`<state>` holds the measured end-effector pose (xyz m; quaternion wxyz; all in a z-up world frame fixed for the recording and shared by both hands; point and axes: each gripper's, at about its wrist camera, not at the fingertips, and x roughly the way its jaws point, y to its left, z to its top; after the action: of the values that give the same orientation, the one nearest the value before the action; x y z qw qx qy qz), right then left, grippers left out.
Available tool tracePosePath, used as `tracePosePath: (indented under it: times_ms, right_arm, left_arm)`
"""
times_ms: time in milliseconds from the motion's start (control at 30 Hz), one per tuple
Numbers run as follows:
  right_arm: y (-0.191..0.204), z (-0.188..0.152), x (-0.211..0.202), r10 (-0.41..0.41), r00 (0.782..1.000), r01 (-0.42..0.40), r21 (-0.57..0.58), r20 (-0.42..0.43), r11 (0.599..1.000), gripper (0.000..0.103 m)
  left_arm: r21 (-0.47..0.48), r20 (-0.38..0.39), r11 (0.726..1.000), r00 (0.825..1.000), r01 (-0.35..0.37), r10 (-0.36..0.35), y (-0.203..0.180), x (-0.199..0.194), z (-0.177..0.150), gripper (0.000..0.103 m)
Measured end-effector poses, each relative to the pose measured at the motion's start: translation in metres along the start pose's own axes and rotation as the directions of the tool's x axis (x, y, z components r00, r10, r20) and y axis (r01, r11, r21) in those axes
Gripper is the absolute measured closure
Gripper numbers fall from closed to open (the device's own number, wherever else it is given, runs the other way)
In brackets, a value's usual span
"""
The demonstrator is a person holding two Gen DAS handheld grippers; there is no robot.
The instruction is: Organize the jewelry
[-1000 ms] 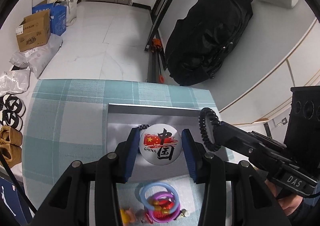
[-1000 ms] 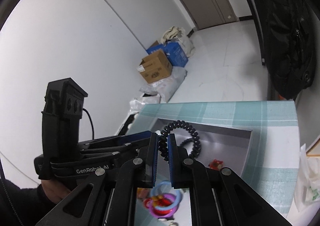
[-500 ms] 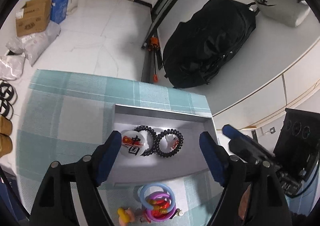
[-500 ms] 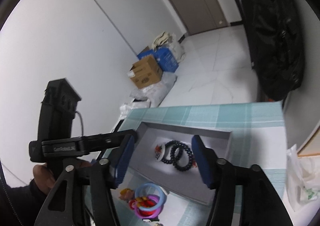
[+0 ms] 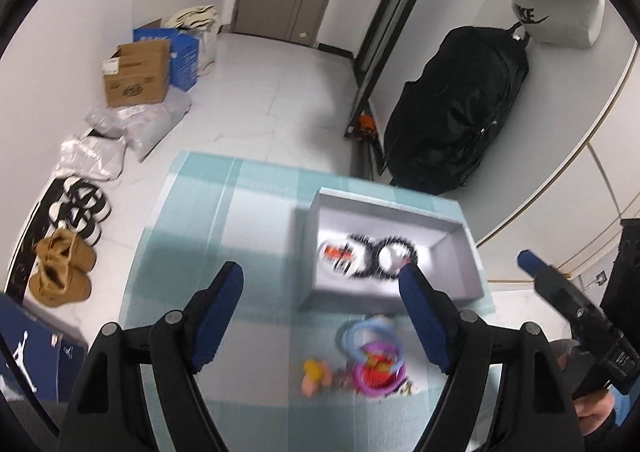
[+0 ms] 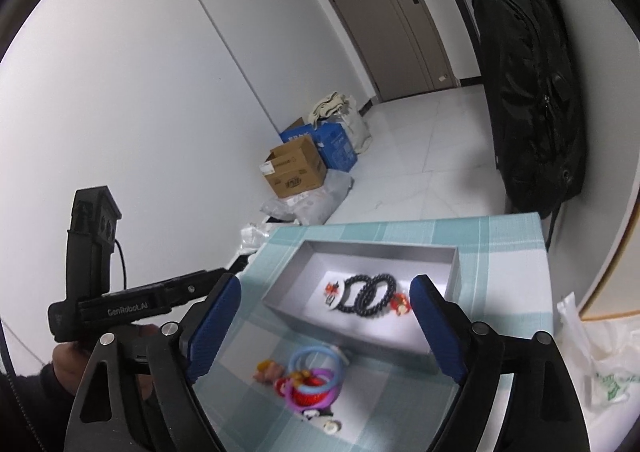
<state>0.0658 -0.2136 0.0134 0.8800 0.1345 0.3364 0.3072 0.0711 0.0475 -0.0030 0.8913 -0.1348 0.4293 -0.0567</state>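
A grey box [image 5: 448,224] [image 6: 304,280] stands on the teal checked tablecloth. Inside lie a round white badge [image 5: 338,254] [image 6: 333,290], two black coil hair ties [image 5: 380,256] [image 6: 370,290] and a small red trinket [image 6: 400,303]. In front of the box sits a pile of coloured rings and small trinkets [image 5: 368,360] [image 6: 310,374]. My left gripper [image 5: 322,282] is open and empty, high above the table's front. My right gripper [image 6: 324,294] is open and empty, above the pile.
Table edge lies left and far. A white plastic bag [image 6: 600,356] sits at the table's right. On the floor are cardboard boxes [image 5: 136,74], shoes [image 5: 64,264] and a black backpack [image 5: 452,120] against the wall.
Both grippers opened and let go: the badge and a black hair tie now lie in the box. Both grippers have pulled back and up from the box.
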Motion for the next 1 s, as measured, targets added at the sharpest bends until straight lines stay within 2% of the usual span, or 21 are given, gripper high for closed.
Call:
tracePosePath:
  times_ms: [200, 367, 567, 833, 933, 1000]
  right_arm:
    - [0.015, -0.014, -0.012, -0.052, 0.999, 0.052, -0.051, 0.011, 0.997, 0.007]
    - [0.020, -0.029, -0.020, -0.076, 0.997, 0.076, -0.063, 0.004, 0.995, 0.005]
    - [0.028, -0.039, -0.024, -0.115, 0.993, 0.115, -0.093, 0.004, 0.989, 0.003]
    - [0.036, -0.051, -0.013, -0.154, 0.987, 0.146, -0.160, -0.036, 0.976, 0.003]
    - [0.035, -0.053, -0.009, -0.163, 0.985, 0.153, -0.171, -0.049, 0.973, 0.003]
    - [0.034, -0.054, -0.007, -0.169, 0.984, 0.159, -0.171, -0.050, 0.972, 0.003]
  left_arm:
    - [-0.003, -0.021, 1.000, 0.999, -0.028, 0.028, 0.001, -0.005, -0.021, 0.026]
    - [0.012, -0.059, 0.999, 0.997, -0.039, 0.040, 0.003, -0.002, -0.038, 0.026]
    - [-0.003, -0.137, 1.000, 0.991, -0.004, 0.003, 0.015, 0.014, -0.052, 0.026]
    - [0.046, -0.193, 0.999, 0.981, 0.006, 0.002, 0.010, 0.027, -0.062, 0.026]
    - [0.007, -0.207, 1.000, 0.978, 0.012, -0.010, 0.014, 0.032, -0.062, 0.026]
    - [-0.036, -0.205, 0.998, 0.977, 0.057, -0.063, 0.016, 0.035, -0.059, 0.026]
